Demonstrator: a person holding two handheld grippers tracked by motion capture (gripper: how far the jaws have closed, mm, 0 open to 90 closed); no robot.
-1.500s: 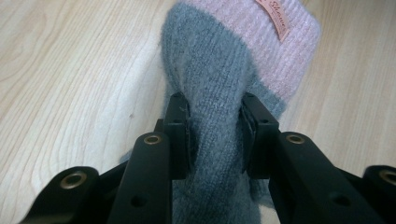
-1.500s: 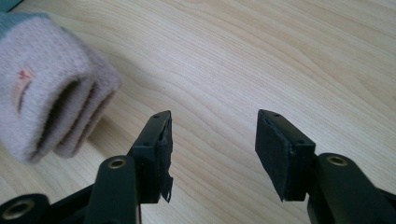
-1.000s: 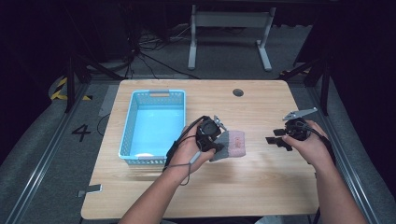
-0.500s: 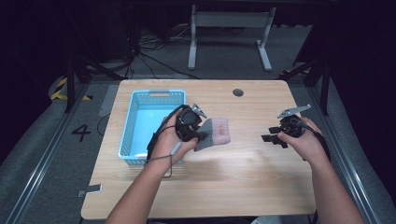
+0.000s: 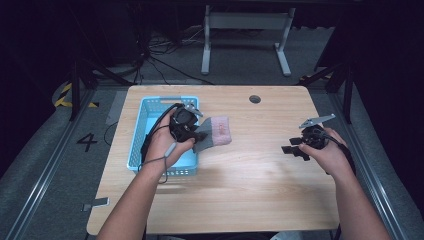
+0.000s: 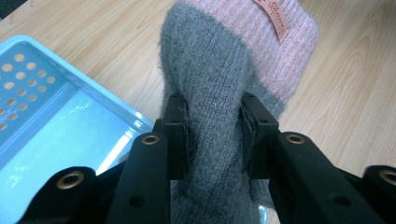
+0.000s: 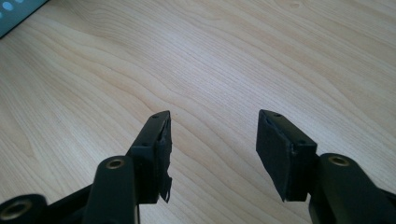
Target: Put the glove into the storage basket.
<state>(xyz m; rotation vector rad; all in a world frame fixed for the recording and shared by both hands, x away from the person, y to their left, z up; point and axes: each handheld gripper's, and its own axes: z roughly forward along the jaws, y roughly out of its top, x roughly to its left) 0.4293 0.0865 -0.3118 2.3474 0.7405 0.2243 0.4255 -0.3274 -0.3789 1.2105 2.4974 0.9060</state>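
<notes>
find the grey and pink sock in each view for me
high view: sock left of centre, beside the blue basket, held by the left gripper.
left gripper view: sock top centre, pinched between the jaws.
right gripper view: not in it.
shared landmark: the blue basket.

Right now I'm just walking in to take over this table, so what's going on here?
A person holds a gripper in each hand. The left gripper is clamped on a fuzzy grey-and-pink knitted sock, holding it beside the light blue perforated plastic basket on the wooden table. The right gripper is open above bare wood, holding nothing.
</notes>
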